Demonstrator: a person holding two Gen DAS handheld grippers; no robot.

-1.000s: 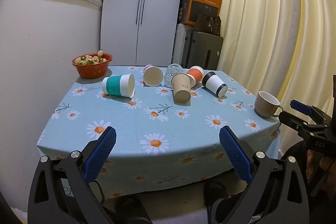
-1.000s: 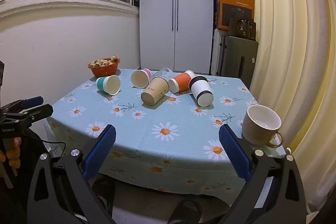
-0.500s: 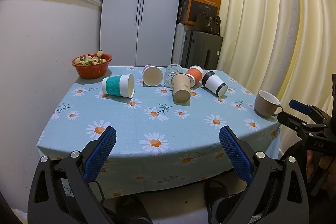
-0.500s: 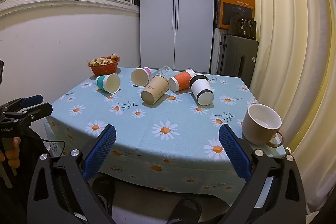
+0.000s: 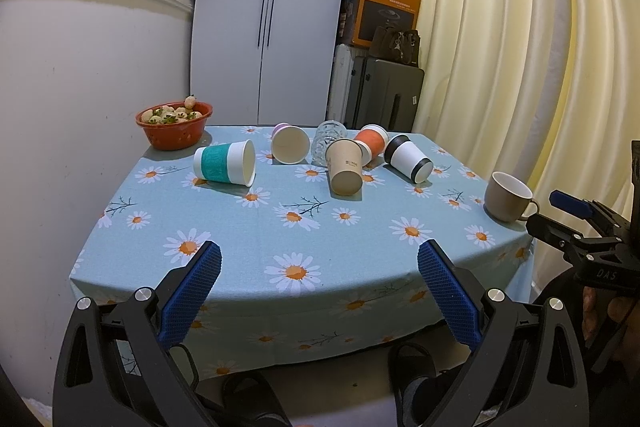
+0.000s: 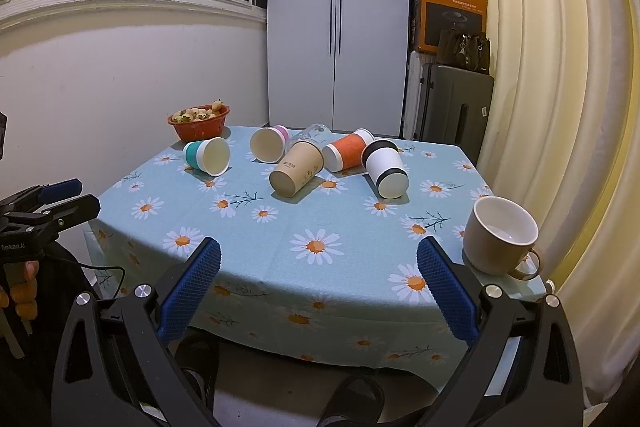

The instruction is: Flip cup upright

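In the left wrist view, the left gripper hangs wide apart and empty off the table's near edge, well short of the tipped cups: a teal-banded cup towards the left edge, with a kraft cup and black-banded cup mid-table. In the right wrist view, the right gripper is likewise spread wide and empty at the near edge, the kraft cup lying on its side well beyond it and an upright mug near the right corner.

"PHILIPS" stands on the orange cardboard box at upper right; "DAS" marks the right gripper; "GenRobot.AI" marks the left gripper.
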